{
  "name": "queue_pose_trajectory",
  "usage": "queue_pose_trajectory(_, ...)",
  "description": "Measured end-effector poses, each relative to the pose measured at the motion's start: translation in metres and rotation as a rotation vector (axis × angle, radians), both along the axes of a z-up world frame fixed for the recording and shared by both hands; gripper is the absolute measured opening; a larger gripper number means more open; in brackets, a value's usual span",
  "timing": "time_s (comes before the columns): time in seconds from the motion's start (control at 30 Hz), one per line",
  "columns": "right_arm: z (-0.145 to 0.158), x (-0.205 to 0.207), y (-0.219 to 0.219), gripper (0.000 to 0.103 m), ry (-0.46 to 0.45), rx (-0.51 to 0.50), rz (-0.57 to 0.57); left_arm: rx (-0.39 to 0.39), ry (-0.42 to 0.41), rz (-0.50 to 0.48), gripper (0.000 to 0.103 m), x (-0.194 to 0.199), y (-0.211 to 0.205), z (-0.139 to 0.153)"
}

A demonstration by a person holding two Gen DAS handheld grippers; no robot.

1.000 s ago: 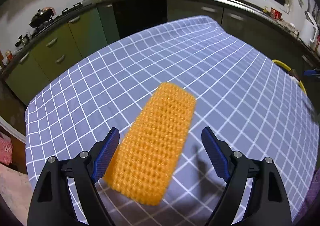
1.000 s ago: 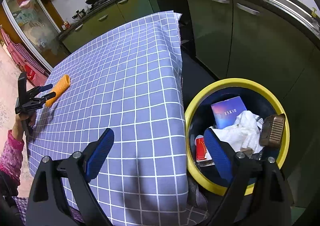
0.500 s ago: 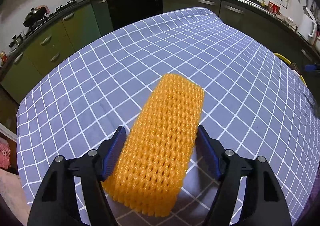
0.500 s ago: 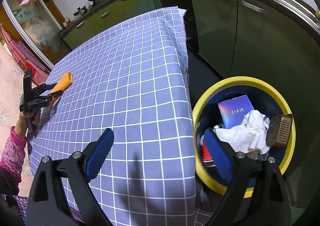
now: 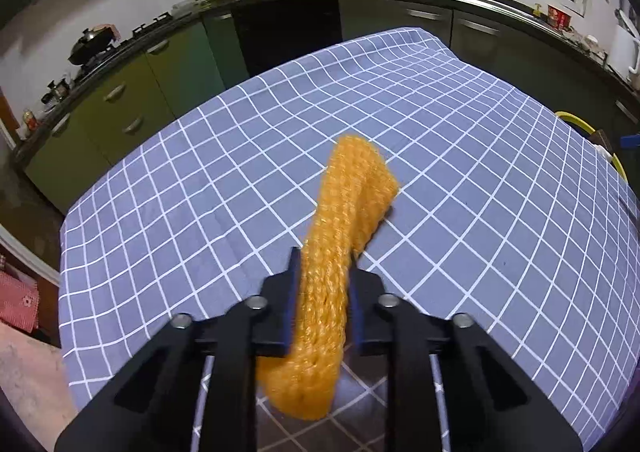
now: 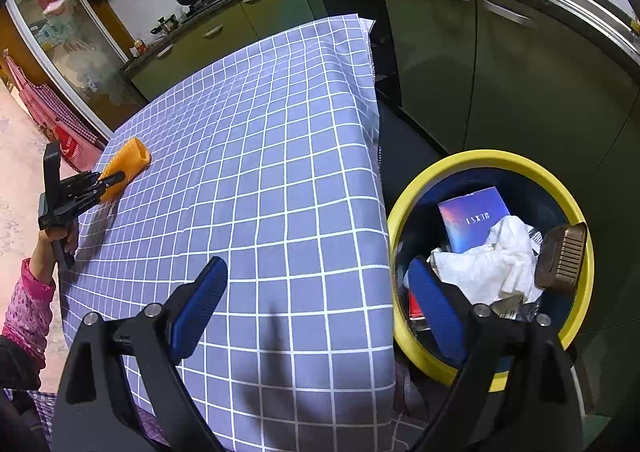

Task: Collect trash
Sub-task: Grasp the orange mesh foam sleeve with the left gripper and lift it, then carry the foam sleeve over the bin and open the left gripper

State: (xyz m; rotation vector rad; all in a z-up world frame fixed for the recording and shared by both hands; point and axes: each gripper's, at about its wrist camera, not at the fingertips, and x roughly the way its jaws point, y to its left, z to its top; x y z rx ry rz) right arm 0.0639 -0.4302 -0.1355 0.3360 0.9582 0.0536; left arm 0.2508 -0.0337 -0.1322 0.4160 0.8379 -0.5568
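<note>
An orange foam net sleeve (image 5: 348, 212) lies on the blue checked tablecloth (image 5: 480, 192). My left gripper (image 5: 323, 272) is shut on its near part, squeezing it narrow between the jaws. The sleeve (image 6: 127, 161) and the left gripper (image 6: 110, 181) also show at the far left of the right wrist view. My right gripper (image 6: 316, 292) is open and empty, over the table's right edge next to the yellow-rimmed trash bin (image 6: 480, 162).
The bin holds a purple box (image 6: 472, 216), crumpled white paper (image 6: 492, 264) and a brown ribbed object (image 6: 562, 256). Green kitchen cabinets (image 6: 520, 64) stand close behind the bin. The bin's rim (image 5: 576, 119) shows at the right of the left wrist view.
My left gripper has closed from wide open onto the orange sleeve, squeezing it. The right gripper has shifted slightly and stays open.
</note>
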Motion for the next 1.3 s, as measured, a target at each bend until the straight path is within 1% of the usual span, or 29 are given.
queue_pose_trajectory(0.07, 0.001, -0.002, -0.001, 0.087, -0.006, 0.003, -0.001, 0.005, -0.007, 0.006, 0.014, -0.004, -0.001, 0.004)
queue_pose_trajectory(0.2, 0.005, -0.008, -0.003, 0.087, -0.020, 0.009, -0.004, 0.021, -0.038, -0.007, 0.013, -0.022, -0.015, 0.017)
queue_pose_trajectory(0.33, 0.010, -0.016, -0.009, 0.087, -0.039, 0.012, -0.015, 0.004, -0.074, -0.040, 0.013, -0.049, -0.040, 0.037)
queue_pose_trajectory(0.43, 0.013, -0.026, -0.015, 0.087, -0.051, 0.012, -0.028, -0.006, -0.097, -0.080, 0.013, -0.073, -0.066, 0.053)
queue_pose_trajectory(0.63, 0.021, -0.055, -0.035, 0.087, -0.076, 0.009, -0.076, -0.060, -0.076, -0.165, 0.013, -0.113, -0.136, 0.076)
queue_pose_trajectory(0.8, 0.030, -0.093, -0.064, 0.088, -0.111, -0.008, -0.161, -0.100, -0.025, -0.271, 0.013, -0.143, -0.216, 0.083)
queue_pose_trajectory(0.87, 0.032, -0.107, -0.076, 0.088, -0.121, -0.017, -0.199, -0.099, -0.010, -0.312, 0.013, -0.152, -0.249, 0.082)
queue_pose_trajectory(1.0, 0.031, -0.137, -0.104, 0.089, -0.143, -0.001, -0.273, -0.083, 0.072, -0.395, 0.013, -0.169, -0.323, 0.074)
queue_pose_trajectory(1.07, 0.029, -0.148, -0.115, 0.090, -0.149, 0.007, -0.299, -0.070, 0.097, -0.410, 0.013, -0.174, -0.351, 0.068)
queue_pose_trajectory(1.17, 0.023, -0.161, -0.131, 0.090, -0.155, 0.025, -0.327, -0.064, 0.173, -0.414, 0.013, -0.177, -0.396, 0.053)
queue_pose_trajectory(1.3, 0.017, -0.170, -0.143, 0.090, -0.160, 0.045, -0.344, -0.046, 0.214, -0.396, 0.013, -0.172, -0.437, 0.034)
